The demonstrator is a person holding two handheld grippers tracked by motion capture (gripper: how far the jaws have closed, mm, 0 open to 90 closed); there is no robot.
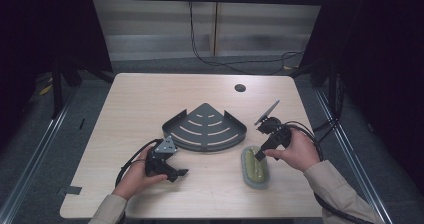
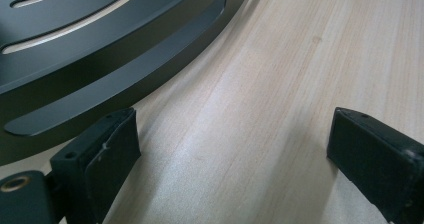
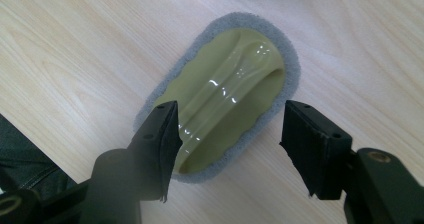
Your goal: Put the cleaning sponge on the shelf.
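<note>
A scrubber (image 1: 255, 168) with an olive-green plastic grip on a grey pad (image 3: 240, 21) lies flat on the table, right of centre and near the front. My right gripper (image 1: 260, 154) hovers over its far end, pointing down. In the right gripper view the jaws (image 3: 227, 119) stand open, straddling the green grip (image 3: 225, 99) without pressing on it. A dark grey quarter-round corner shelf (image 1: 205, 129) with slots sits mid-table. My left gripper (image 1: 179, 173) rests low at the front left, open and empty (image 2: 235, 134), beside the shelf's curved rim (image 2: 115, 79).
The light wooden table (image 1: 150, 94) has a round cable hole (image 1: 240, 88) at its back right. Cables trail from both grippers off the table's edges. Dark frame posts stand at both sides.
</note>
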